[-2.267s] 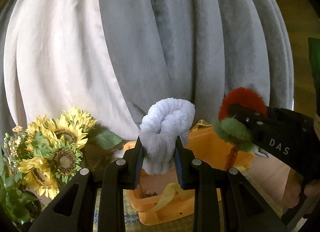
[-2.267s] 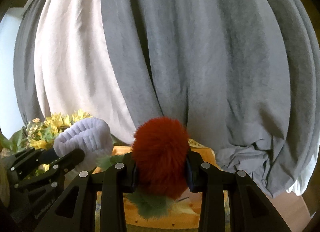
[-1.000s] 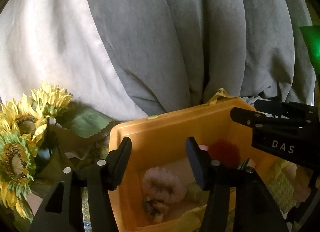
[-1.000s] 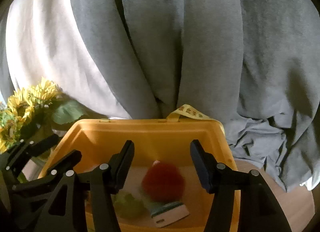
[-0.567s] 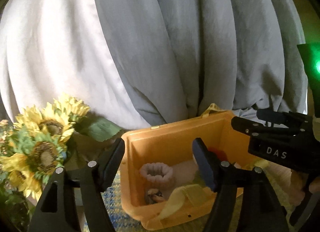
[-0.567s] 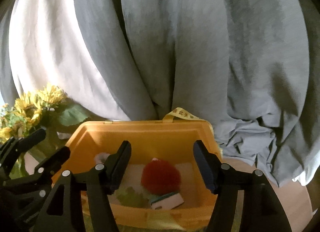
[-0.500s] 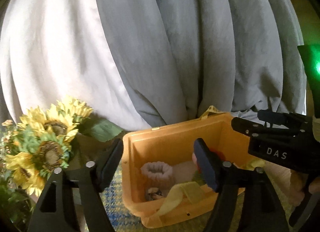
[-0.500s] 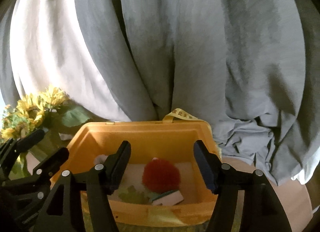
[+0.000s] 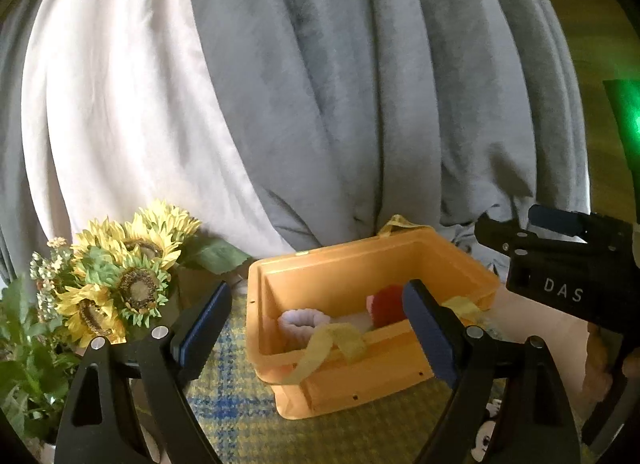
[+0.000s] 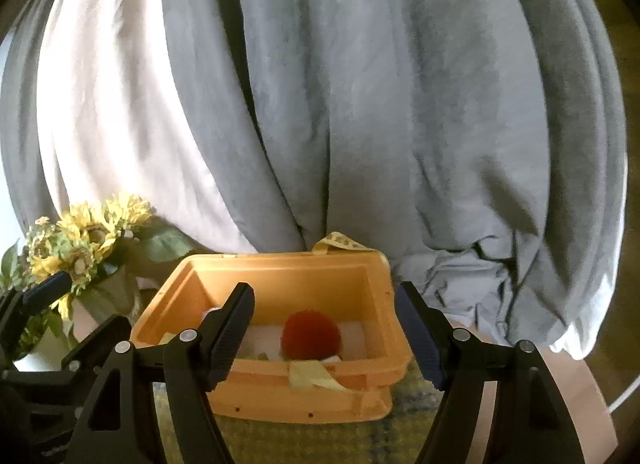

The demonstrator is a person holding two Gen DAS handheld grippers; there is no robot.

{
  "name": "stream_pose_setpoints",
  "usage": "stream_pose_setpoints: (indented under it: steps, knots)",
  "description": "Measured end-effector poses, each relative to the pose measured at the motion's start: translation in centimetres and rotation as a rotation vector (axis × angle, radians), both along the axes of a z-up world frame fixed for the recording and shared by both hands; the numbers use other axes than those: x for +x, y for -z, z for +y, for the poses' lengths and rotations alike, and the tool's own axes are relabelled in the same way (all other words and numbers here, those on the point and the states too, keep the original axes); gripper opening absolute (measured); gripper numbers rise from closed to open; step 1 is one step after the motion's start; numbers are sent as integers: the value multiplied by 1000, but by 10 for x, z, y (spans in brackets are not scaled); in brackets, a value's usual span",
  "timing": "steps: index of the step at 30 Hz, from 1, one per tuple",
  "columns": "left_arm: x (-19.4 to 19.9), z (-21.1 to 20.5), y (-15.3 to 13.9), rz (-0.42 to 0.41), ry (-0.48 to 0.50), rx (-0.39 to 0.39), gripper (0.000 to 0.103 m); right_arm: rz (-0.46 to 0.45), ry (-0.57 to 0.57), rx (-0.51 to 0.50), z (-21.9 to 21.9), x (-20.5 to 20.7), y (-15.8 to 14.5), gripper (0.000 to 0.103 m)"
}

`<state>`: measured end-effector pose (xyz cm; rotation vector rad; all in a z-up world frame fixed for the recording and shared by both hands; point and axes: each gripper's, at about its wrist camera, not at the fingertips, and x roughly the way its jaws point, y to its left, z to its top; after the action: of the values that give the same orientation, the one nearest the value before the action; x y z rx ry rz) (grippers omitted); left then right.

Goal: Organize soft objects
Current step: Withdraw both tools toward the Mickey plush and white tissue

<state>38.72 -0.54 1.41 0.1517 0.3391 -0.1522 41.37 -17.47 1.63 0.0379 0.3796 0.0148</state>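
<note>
An orange plastic bin (image 9: 340,264) (image 10: 280,272) stands on a yellow-and-blue checked mat. Inside it lie a pale ribbed fluffy scrunchie (image 9: 303,322) and a red fuzzy pom-pom (image 9: 386,302) (image 10: 311,334) with a green leaf part beside it. My left gripper (image 9: 316,324) hangs before the bin's near side, its jaws opening, nothing between the pads. My right gripper (image 10: 324,328) is also in front of the bin, jaws opening and empty; the left wrist view shows it as a black body (image 9: 560,264) at the right.
A bunch of artificial sunflowers (image 9: 120,276) (image 10: 84,240) stands left of the bin. Grey and white curtains (image 9: 320,83) hang right behind. A yellow ribbon (image 9: 332,344) drapes over the bin's front rim. A pale wooden surface (image 10: 568,392) lies to the right.
Both grippers let go of the scrunchie and pom-pom, which now lie in the bin. Since then both have drawn back and up from the bin, jaws spreading wider.
</note>
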Motion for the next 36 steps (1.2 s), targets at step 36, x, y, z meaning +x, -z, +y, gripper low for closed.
stream_pose_setpoints:
  steps: [36]
  knots:
    - [-127, -74, 36, 130, 111, 19, 91, 69, 92, 18, -77, -136, 32, 73]
